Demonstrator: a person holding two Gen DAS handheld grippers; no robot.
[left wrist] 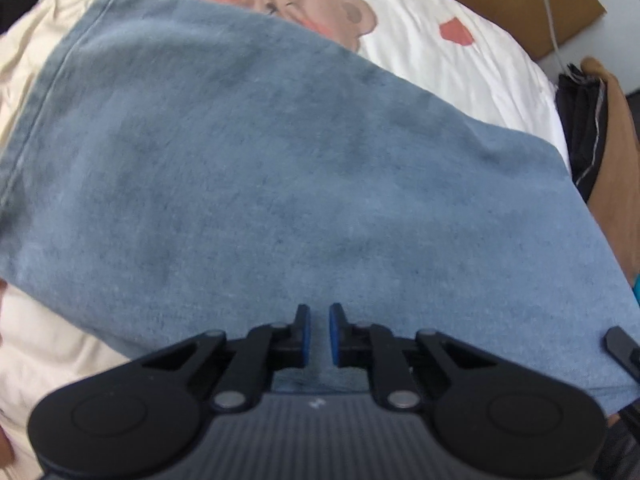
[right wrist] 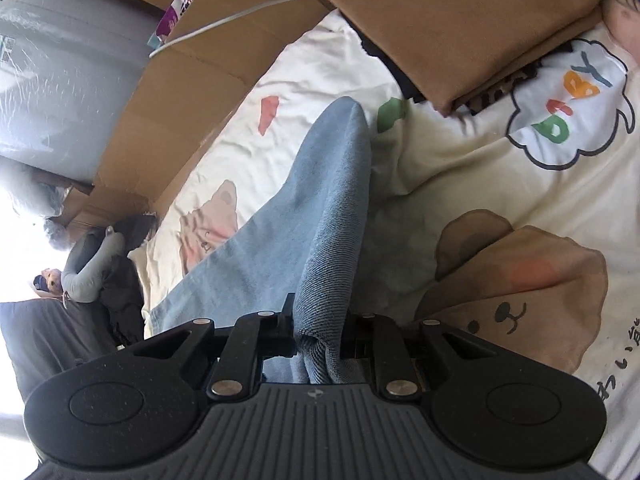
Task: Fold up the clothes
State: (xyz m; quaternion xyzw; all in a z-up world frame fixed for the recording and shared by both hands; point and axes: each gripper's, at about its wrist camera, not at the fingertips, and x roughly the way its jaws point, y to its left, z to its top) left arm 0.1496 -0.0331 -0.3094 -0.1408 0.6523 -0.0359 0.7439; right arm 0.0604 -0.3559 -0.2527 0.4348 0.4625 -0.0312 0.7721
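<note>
Pinching a bunched edge of the blue denim garment, the right gripper lifts it off the cartoon-print bedsheet, presumably to carry one side over. The left gripper hovers just above the garment's flat panel, fingers slightly parted and holding nothing. A folded brown garment lies set aside nearby.

Left gripper parted, right gripper clamped.

Blue garment on cartoon-print bedsheet
</note>
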